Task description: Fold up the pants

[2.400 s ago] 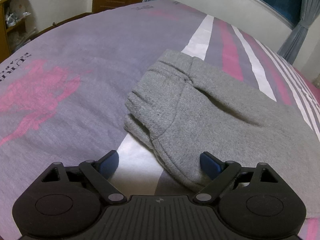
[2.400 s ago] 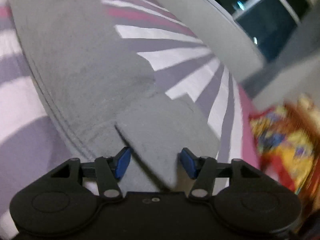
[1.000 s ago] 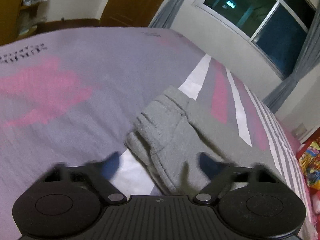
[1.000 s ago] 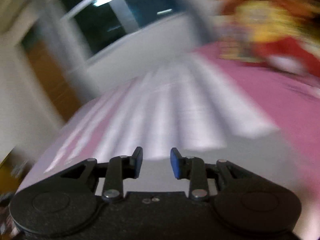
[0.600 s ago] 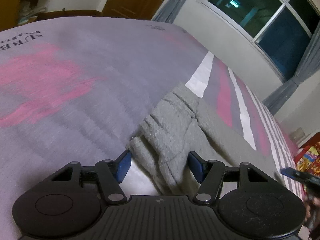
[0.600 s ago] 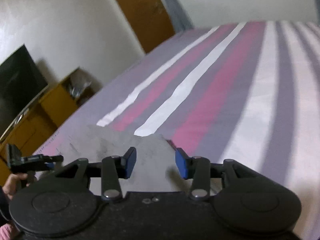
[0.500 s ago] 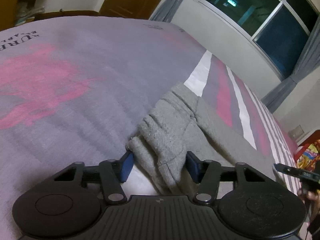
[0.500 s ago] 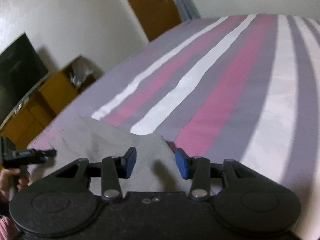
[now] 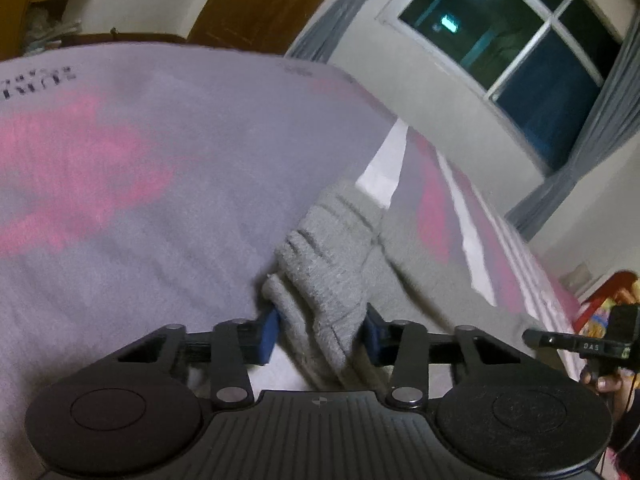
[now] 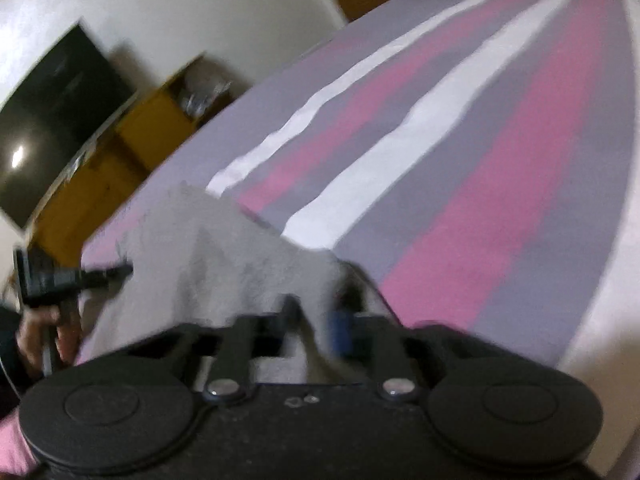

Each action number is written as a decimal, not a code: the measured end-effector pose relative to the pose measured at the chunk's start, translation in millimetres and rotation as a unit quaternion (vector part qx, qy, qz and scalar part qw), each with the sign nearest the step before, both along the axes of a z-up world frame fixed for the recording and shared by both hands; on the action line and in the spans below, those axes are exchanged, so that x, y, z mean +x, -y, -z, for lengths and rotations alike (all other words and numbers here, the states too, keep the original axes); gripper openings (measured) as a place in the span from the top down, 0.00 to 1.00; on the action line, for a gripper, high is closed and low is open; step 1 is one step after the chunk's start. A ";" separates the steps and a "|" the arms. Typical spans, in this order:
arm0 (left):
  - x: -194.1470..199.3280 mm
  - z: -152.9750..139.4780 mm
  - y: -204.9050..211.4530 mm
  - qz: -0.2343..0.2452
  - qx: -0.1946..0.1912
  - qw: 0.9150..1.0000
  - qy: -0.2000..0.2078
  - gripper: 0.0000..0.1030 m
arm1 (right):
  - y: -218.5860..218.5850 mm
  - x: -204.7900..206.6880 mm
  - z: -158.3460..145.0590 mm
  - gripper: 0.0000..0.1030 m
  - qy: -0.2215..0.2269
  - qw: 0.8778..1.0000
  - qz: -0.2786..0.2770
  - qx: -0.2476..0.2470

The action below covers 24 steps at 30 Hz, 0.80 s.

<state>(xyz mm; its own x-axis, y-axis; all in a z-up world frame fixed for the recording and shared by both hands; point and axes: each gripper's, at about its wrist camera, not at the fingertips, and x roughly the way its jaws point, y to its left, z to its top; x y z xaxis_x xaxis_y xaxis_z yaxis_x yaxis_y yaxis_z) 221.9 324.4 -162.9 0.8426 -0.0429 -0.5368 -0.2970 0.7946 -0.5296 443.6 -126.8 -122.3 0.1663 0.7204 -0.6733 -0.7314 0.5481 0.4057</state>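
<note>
The left gripper [image 9: 320, 334] is closing its blue pads [image 9: 267, 334] on the bunched, ribbed waistband end of the grey fleece pants [image 9: 332, 268], which already fill the gap between them. The right gripper [image 10: 316, 326] is clenched tight on the pants' other end, soft cloth pinched between its jaws. The pants lie across the bed [image 9: 168, 200], on its grey cover with pink and white stripes. Beyond stands a dark window [image 9: 516, 44].

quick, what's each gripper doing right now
left gripper: jaws closing on the bunched grey fleece pants
right gripper: shut on the grey pants' other end
</note>
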 end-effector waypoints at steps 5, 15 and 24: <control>6.2 9.1 1.0 -0.001 0.019 1.000 -0.014 0.61 | -0.8 0.1 -3.1 0.96 0.059 0.995 0.073 -0.037; -34.3 -41.2 9.5 -0.010 0.089 0.996 0.007 0.50 | 48.2 -55.6 -23.5 0.69 0.099 0.980 0.175 0.007; 81.5 -28.7 91.9 0.109 0.170 0.978 -0.057 0.27 | -15.3 -75.5 -7.4 0.23 0.082 0.977 0.195 0.003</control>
